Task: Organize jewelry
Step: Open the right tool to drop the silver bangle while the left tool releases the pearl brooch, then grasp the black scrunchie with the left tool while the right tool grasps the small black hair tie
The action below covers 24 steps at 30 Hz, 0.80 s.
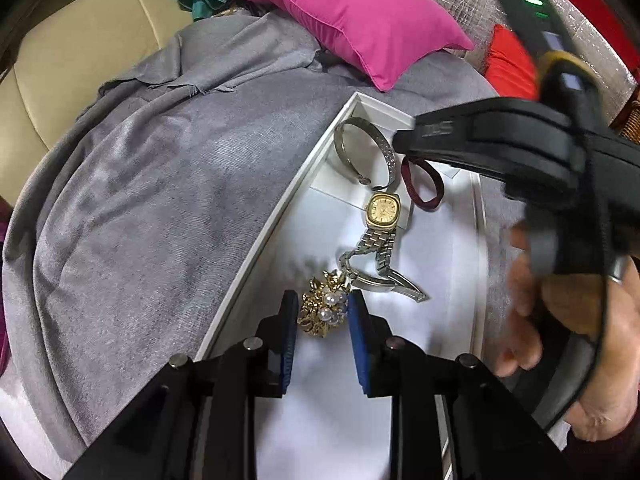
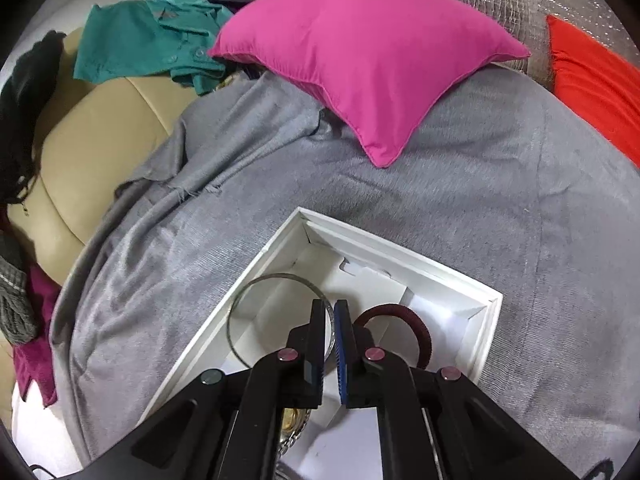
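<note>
Your left gripper [image 1: 322, 316] reaches low into the near end of the white box [image 1: 276, 216], its blue-padded fingers [image 1: 357, 344] set on either side of the gold-and-pearl brooch [image 1: 323, 309]. The pads sit right at the brooch's edges, a moderate gap between them, though you cannot tell whether they actually press it.

Your right gripper [image 2: 330, 334] comes in from the right side, angled down over the far end of the box, and your hand [image 1: 576, 328] wraps its handle. Its fingers are drawn narrow around the rim of the silver bangle [image 2: 276, 312]; the band passes through the slim gap, and it looks pinched there.

The box lies on a grey blanket [image 1: 132, 208] spread over a beige sofa [image 1: 76, 64]. A pink cushion [image 2: 360, 60] rests beyond the box, with a red cushion [image 2: 596, 80] off to the right and a teal shirt [image 2: 148, 44] crumpled at the back left.

Inside the box, the bangle stands tilted in the far corner, engraved on its outer face. Just beside it lies a maroon hair tie [image 1: 424, 184], partly under the right gripper's body. A gold-faced wristwatch [image 1: 383, 210] with a steel link strap lies in the middle, its clasp open near the brooch. The brooch is a cluster of gold leaves holding several small white pearls.
</note>
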{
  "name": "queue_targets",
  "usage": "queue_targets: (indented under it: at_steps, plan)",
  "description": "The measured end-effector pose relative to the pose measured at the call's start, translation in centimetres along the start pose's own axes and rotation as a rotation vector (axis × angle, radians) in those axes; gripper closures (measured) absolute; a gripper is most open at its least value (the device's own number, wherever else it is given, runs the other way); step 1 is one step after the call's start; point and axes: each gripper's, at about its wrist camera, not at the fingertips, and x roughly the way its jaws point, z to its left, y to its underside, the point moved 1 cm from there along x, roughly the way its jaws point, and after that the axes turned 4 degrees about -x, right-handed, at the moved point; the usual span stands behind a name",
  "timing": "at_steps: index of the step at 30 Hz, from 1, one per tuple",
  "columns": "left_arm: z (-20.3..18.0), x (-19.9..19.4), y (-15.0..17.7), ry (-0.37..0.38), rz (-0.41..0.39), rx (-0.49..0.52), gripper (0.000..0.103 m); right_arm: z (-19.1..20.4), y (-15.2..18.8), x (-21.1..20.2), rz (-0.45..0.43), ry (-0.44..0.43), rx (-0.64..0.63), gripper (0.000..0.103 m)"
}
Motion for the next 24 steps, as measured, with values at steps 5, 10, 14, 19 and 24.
queue_targets:
  at_steps: [5, 10, 14, 19, 24]
  plan:
    - [-0.9, -1.5, 0.3, -0.015, -0.040, 0.031, 0.077, -2.2, 1.1, -3.7, -0.064, -0.071, 0.081, 0.096]
    - [-2.0, -3.1, 0.4, -0.019, -0.099, 0.033, 0.076, -5.8, 3.4, -8.6, -0.123, -0.090, 0.150, 0.096]
    - [-4.0, -4.8, 0.8, 0.004, -0.171, 0.054, 0.061, -9.9, 7.0, -13.4, -0.161, -0.040, 0.189, 0.096]
    - [-8.4, -6.8, 2.0, -0.001, -0.279, 0.164, 0.048, -16.3, 12.7, -19.3, -0.181, 0.051, 0.246, 0.096]
    - [-12.7, -7.1, 3.8, 0.052, -0.289, 0.249, 0.044, -23.9, 19.4, -24.8, -0.201, 0.160, 0.354, 0.096]
